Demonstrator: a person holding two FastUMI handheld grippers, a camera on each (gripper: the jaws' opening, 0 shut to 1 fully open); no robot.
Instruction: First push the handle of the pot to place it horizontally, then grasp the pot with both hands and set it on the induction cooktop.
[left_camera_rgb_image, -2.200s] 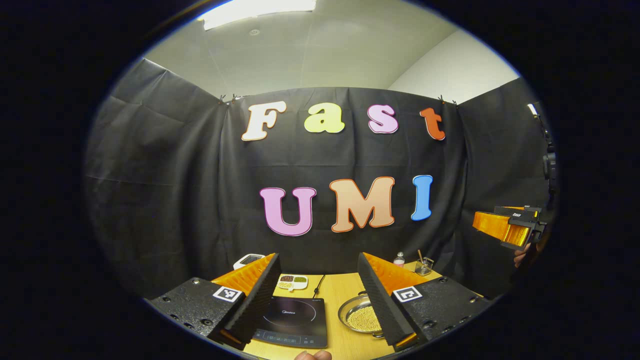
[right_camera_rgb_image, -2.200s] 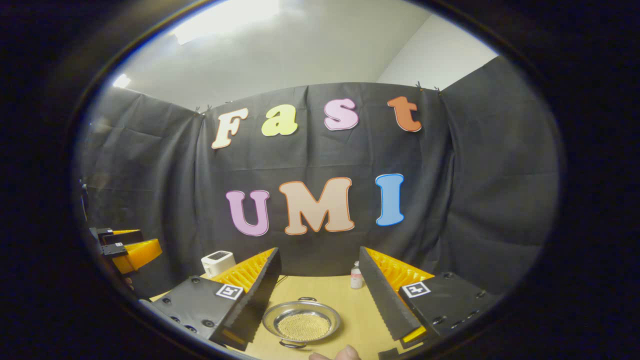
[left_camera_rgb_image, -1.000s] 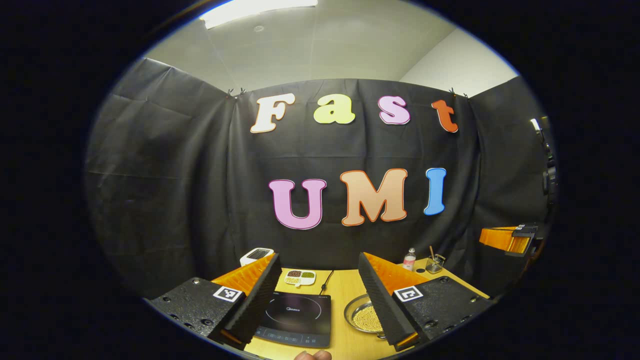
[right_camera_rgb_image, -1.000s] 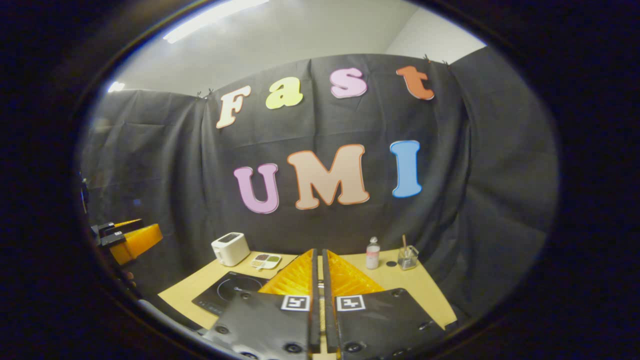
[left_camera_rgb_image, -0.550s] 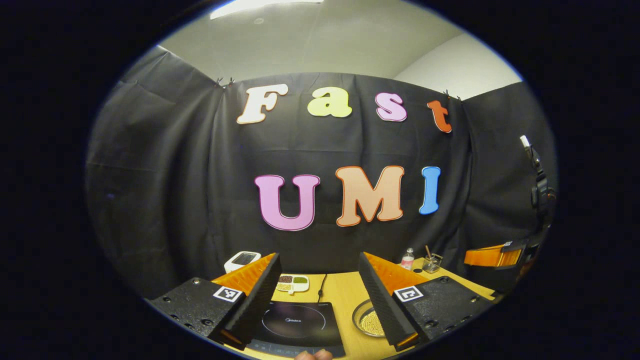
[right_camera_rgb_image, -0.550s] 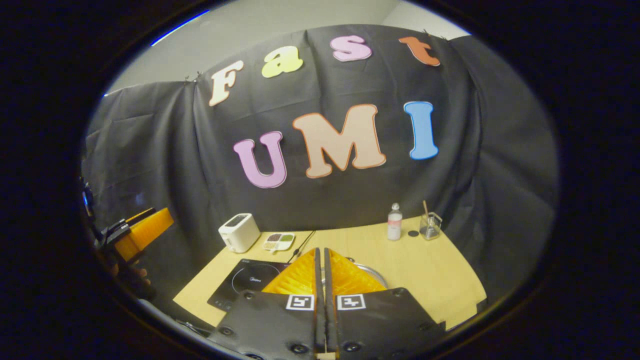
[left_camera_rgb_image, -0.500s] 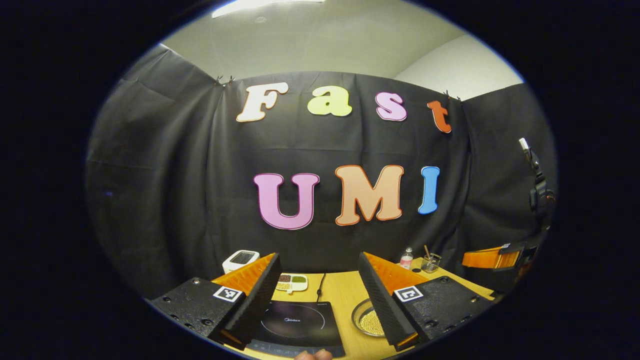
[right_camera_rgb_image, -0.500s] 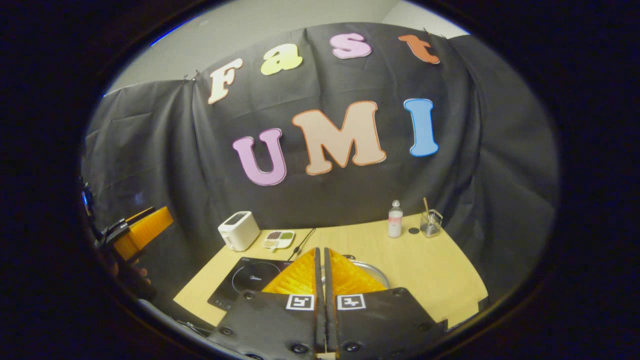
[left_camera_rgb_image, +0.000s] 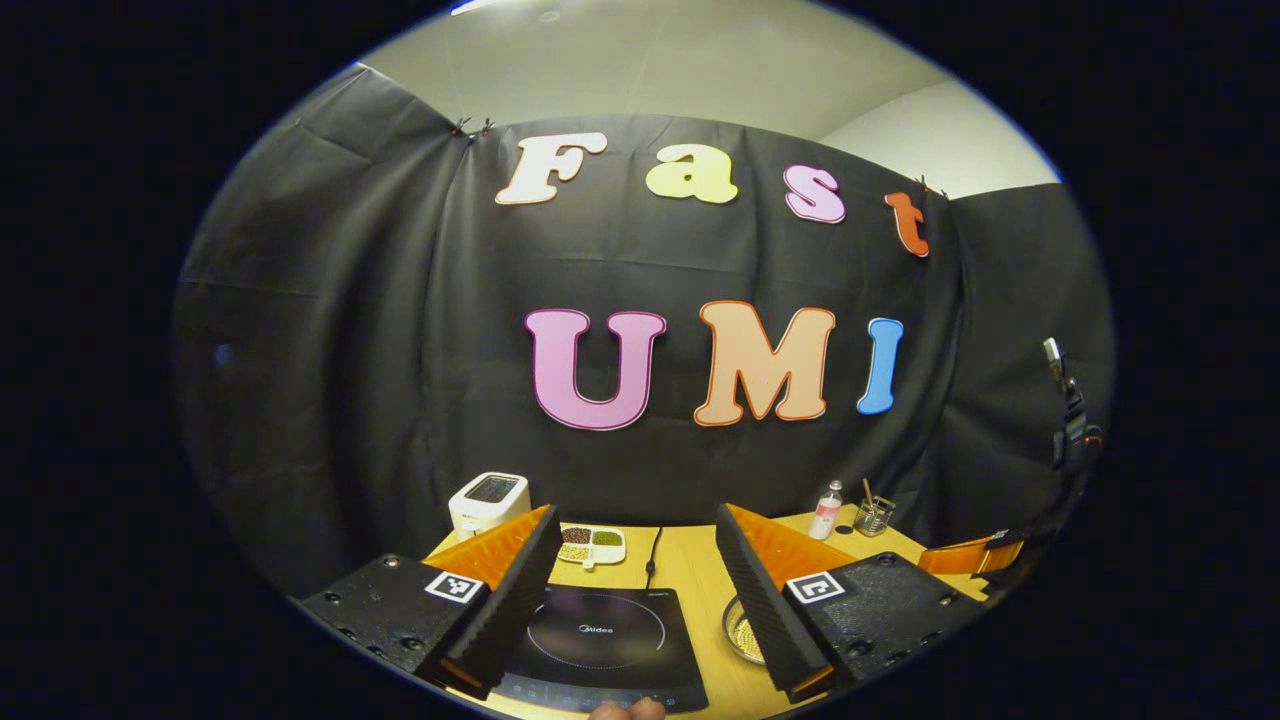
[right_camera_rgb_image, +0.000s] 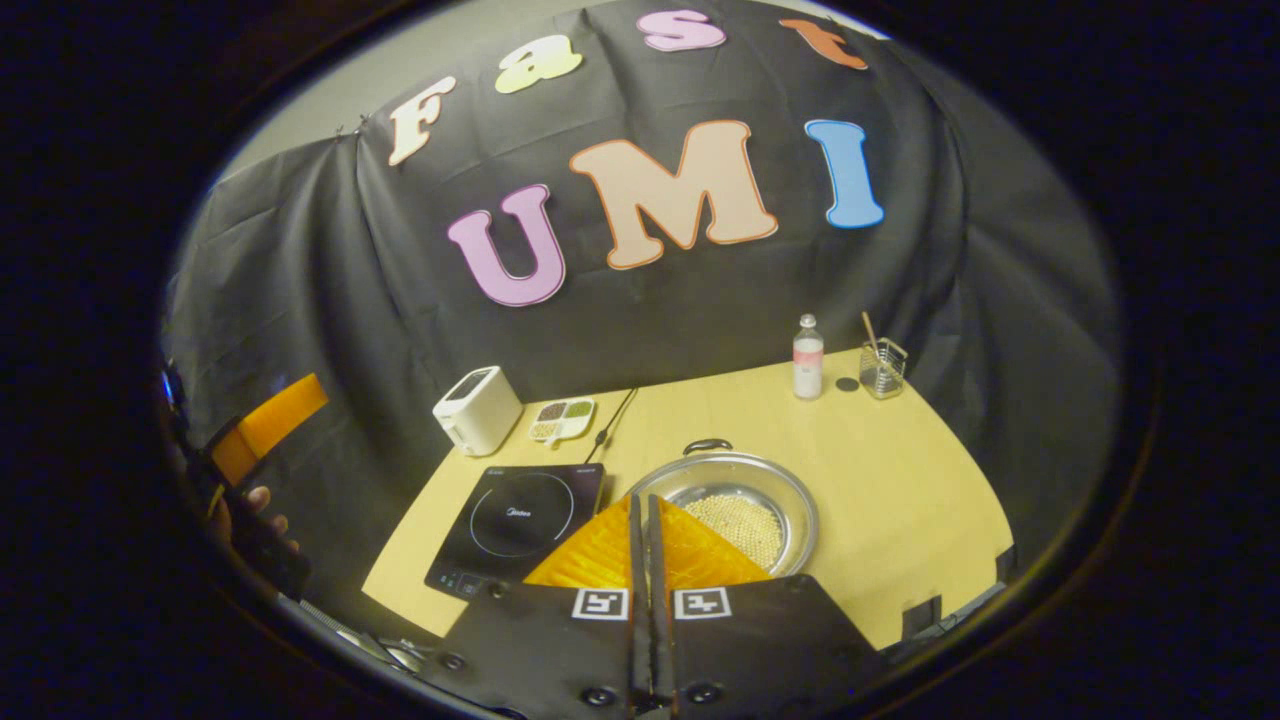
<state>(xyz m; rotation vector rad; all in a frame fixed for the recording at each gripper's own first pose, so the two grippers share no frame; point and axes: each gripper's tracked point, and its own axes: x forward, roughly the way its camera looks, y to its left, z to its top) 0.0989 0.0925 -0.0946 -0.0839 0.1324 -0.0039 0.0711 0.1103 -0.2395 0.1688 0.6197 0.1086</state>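
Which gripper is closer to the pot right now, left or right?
Right. The right gripper hangs shut just over the near rim of the pot. The left gripper is open above the induction cooktop, beside the pot.

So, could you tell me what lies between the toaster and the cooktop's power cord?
In the right gripper view, a small divided dish of beans lies between the white toaster and the cord.

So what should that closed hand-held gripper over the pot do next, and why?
Probably lower the right hand-held gripper, jaws shut, toward the pot and nudge its far handle sideways: the pot sits beside the induction cooktop, ungrasped.
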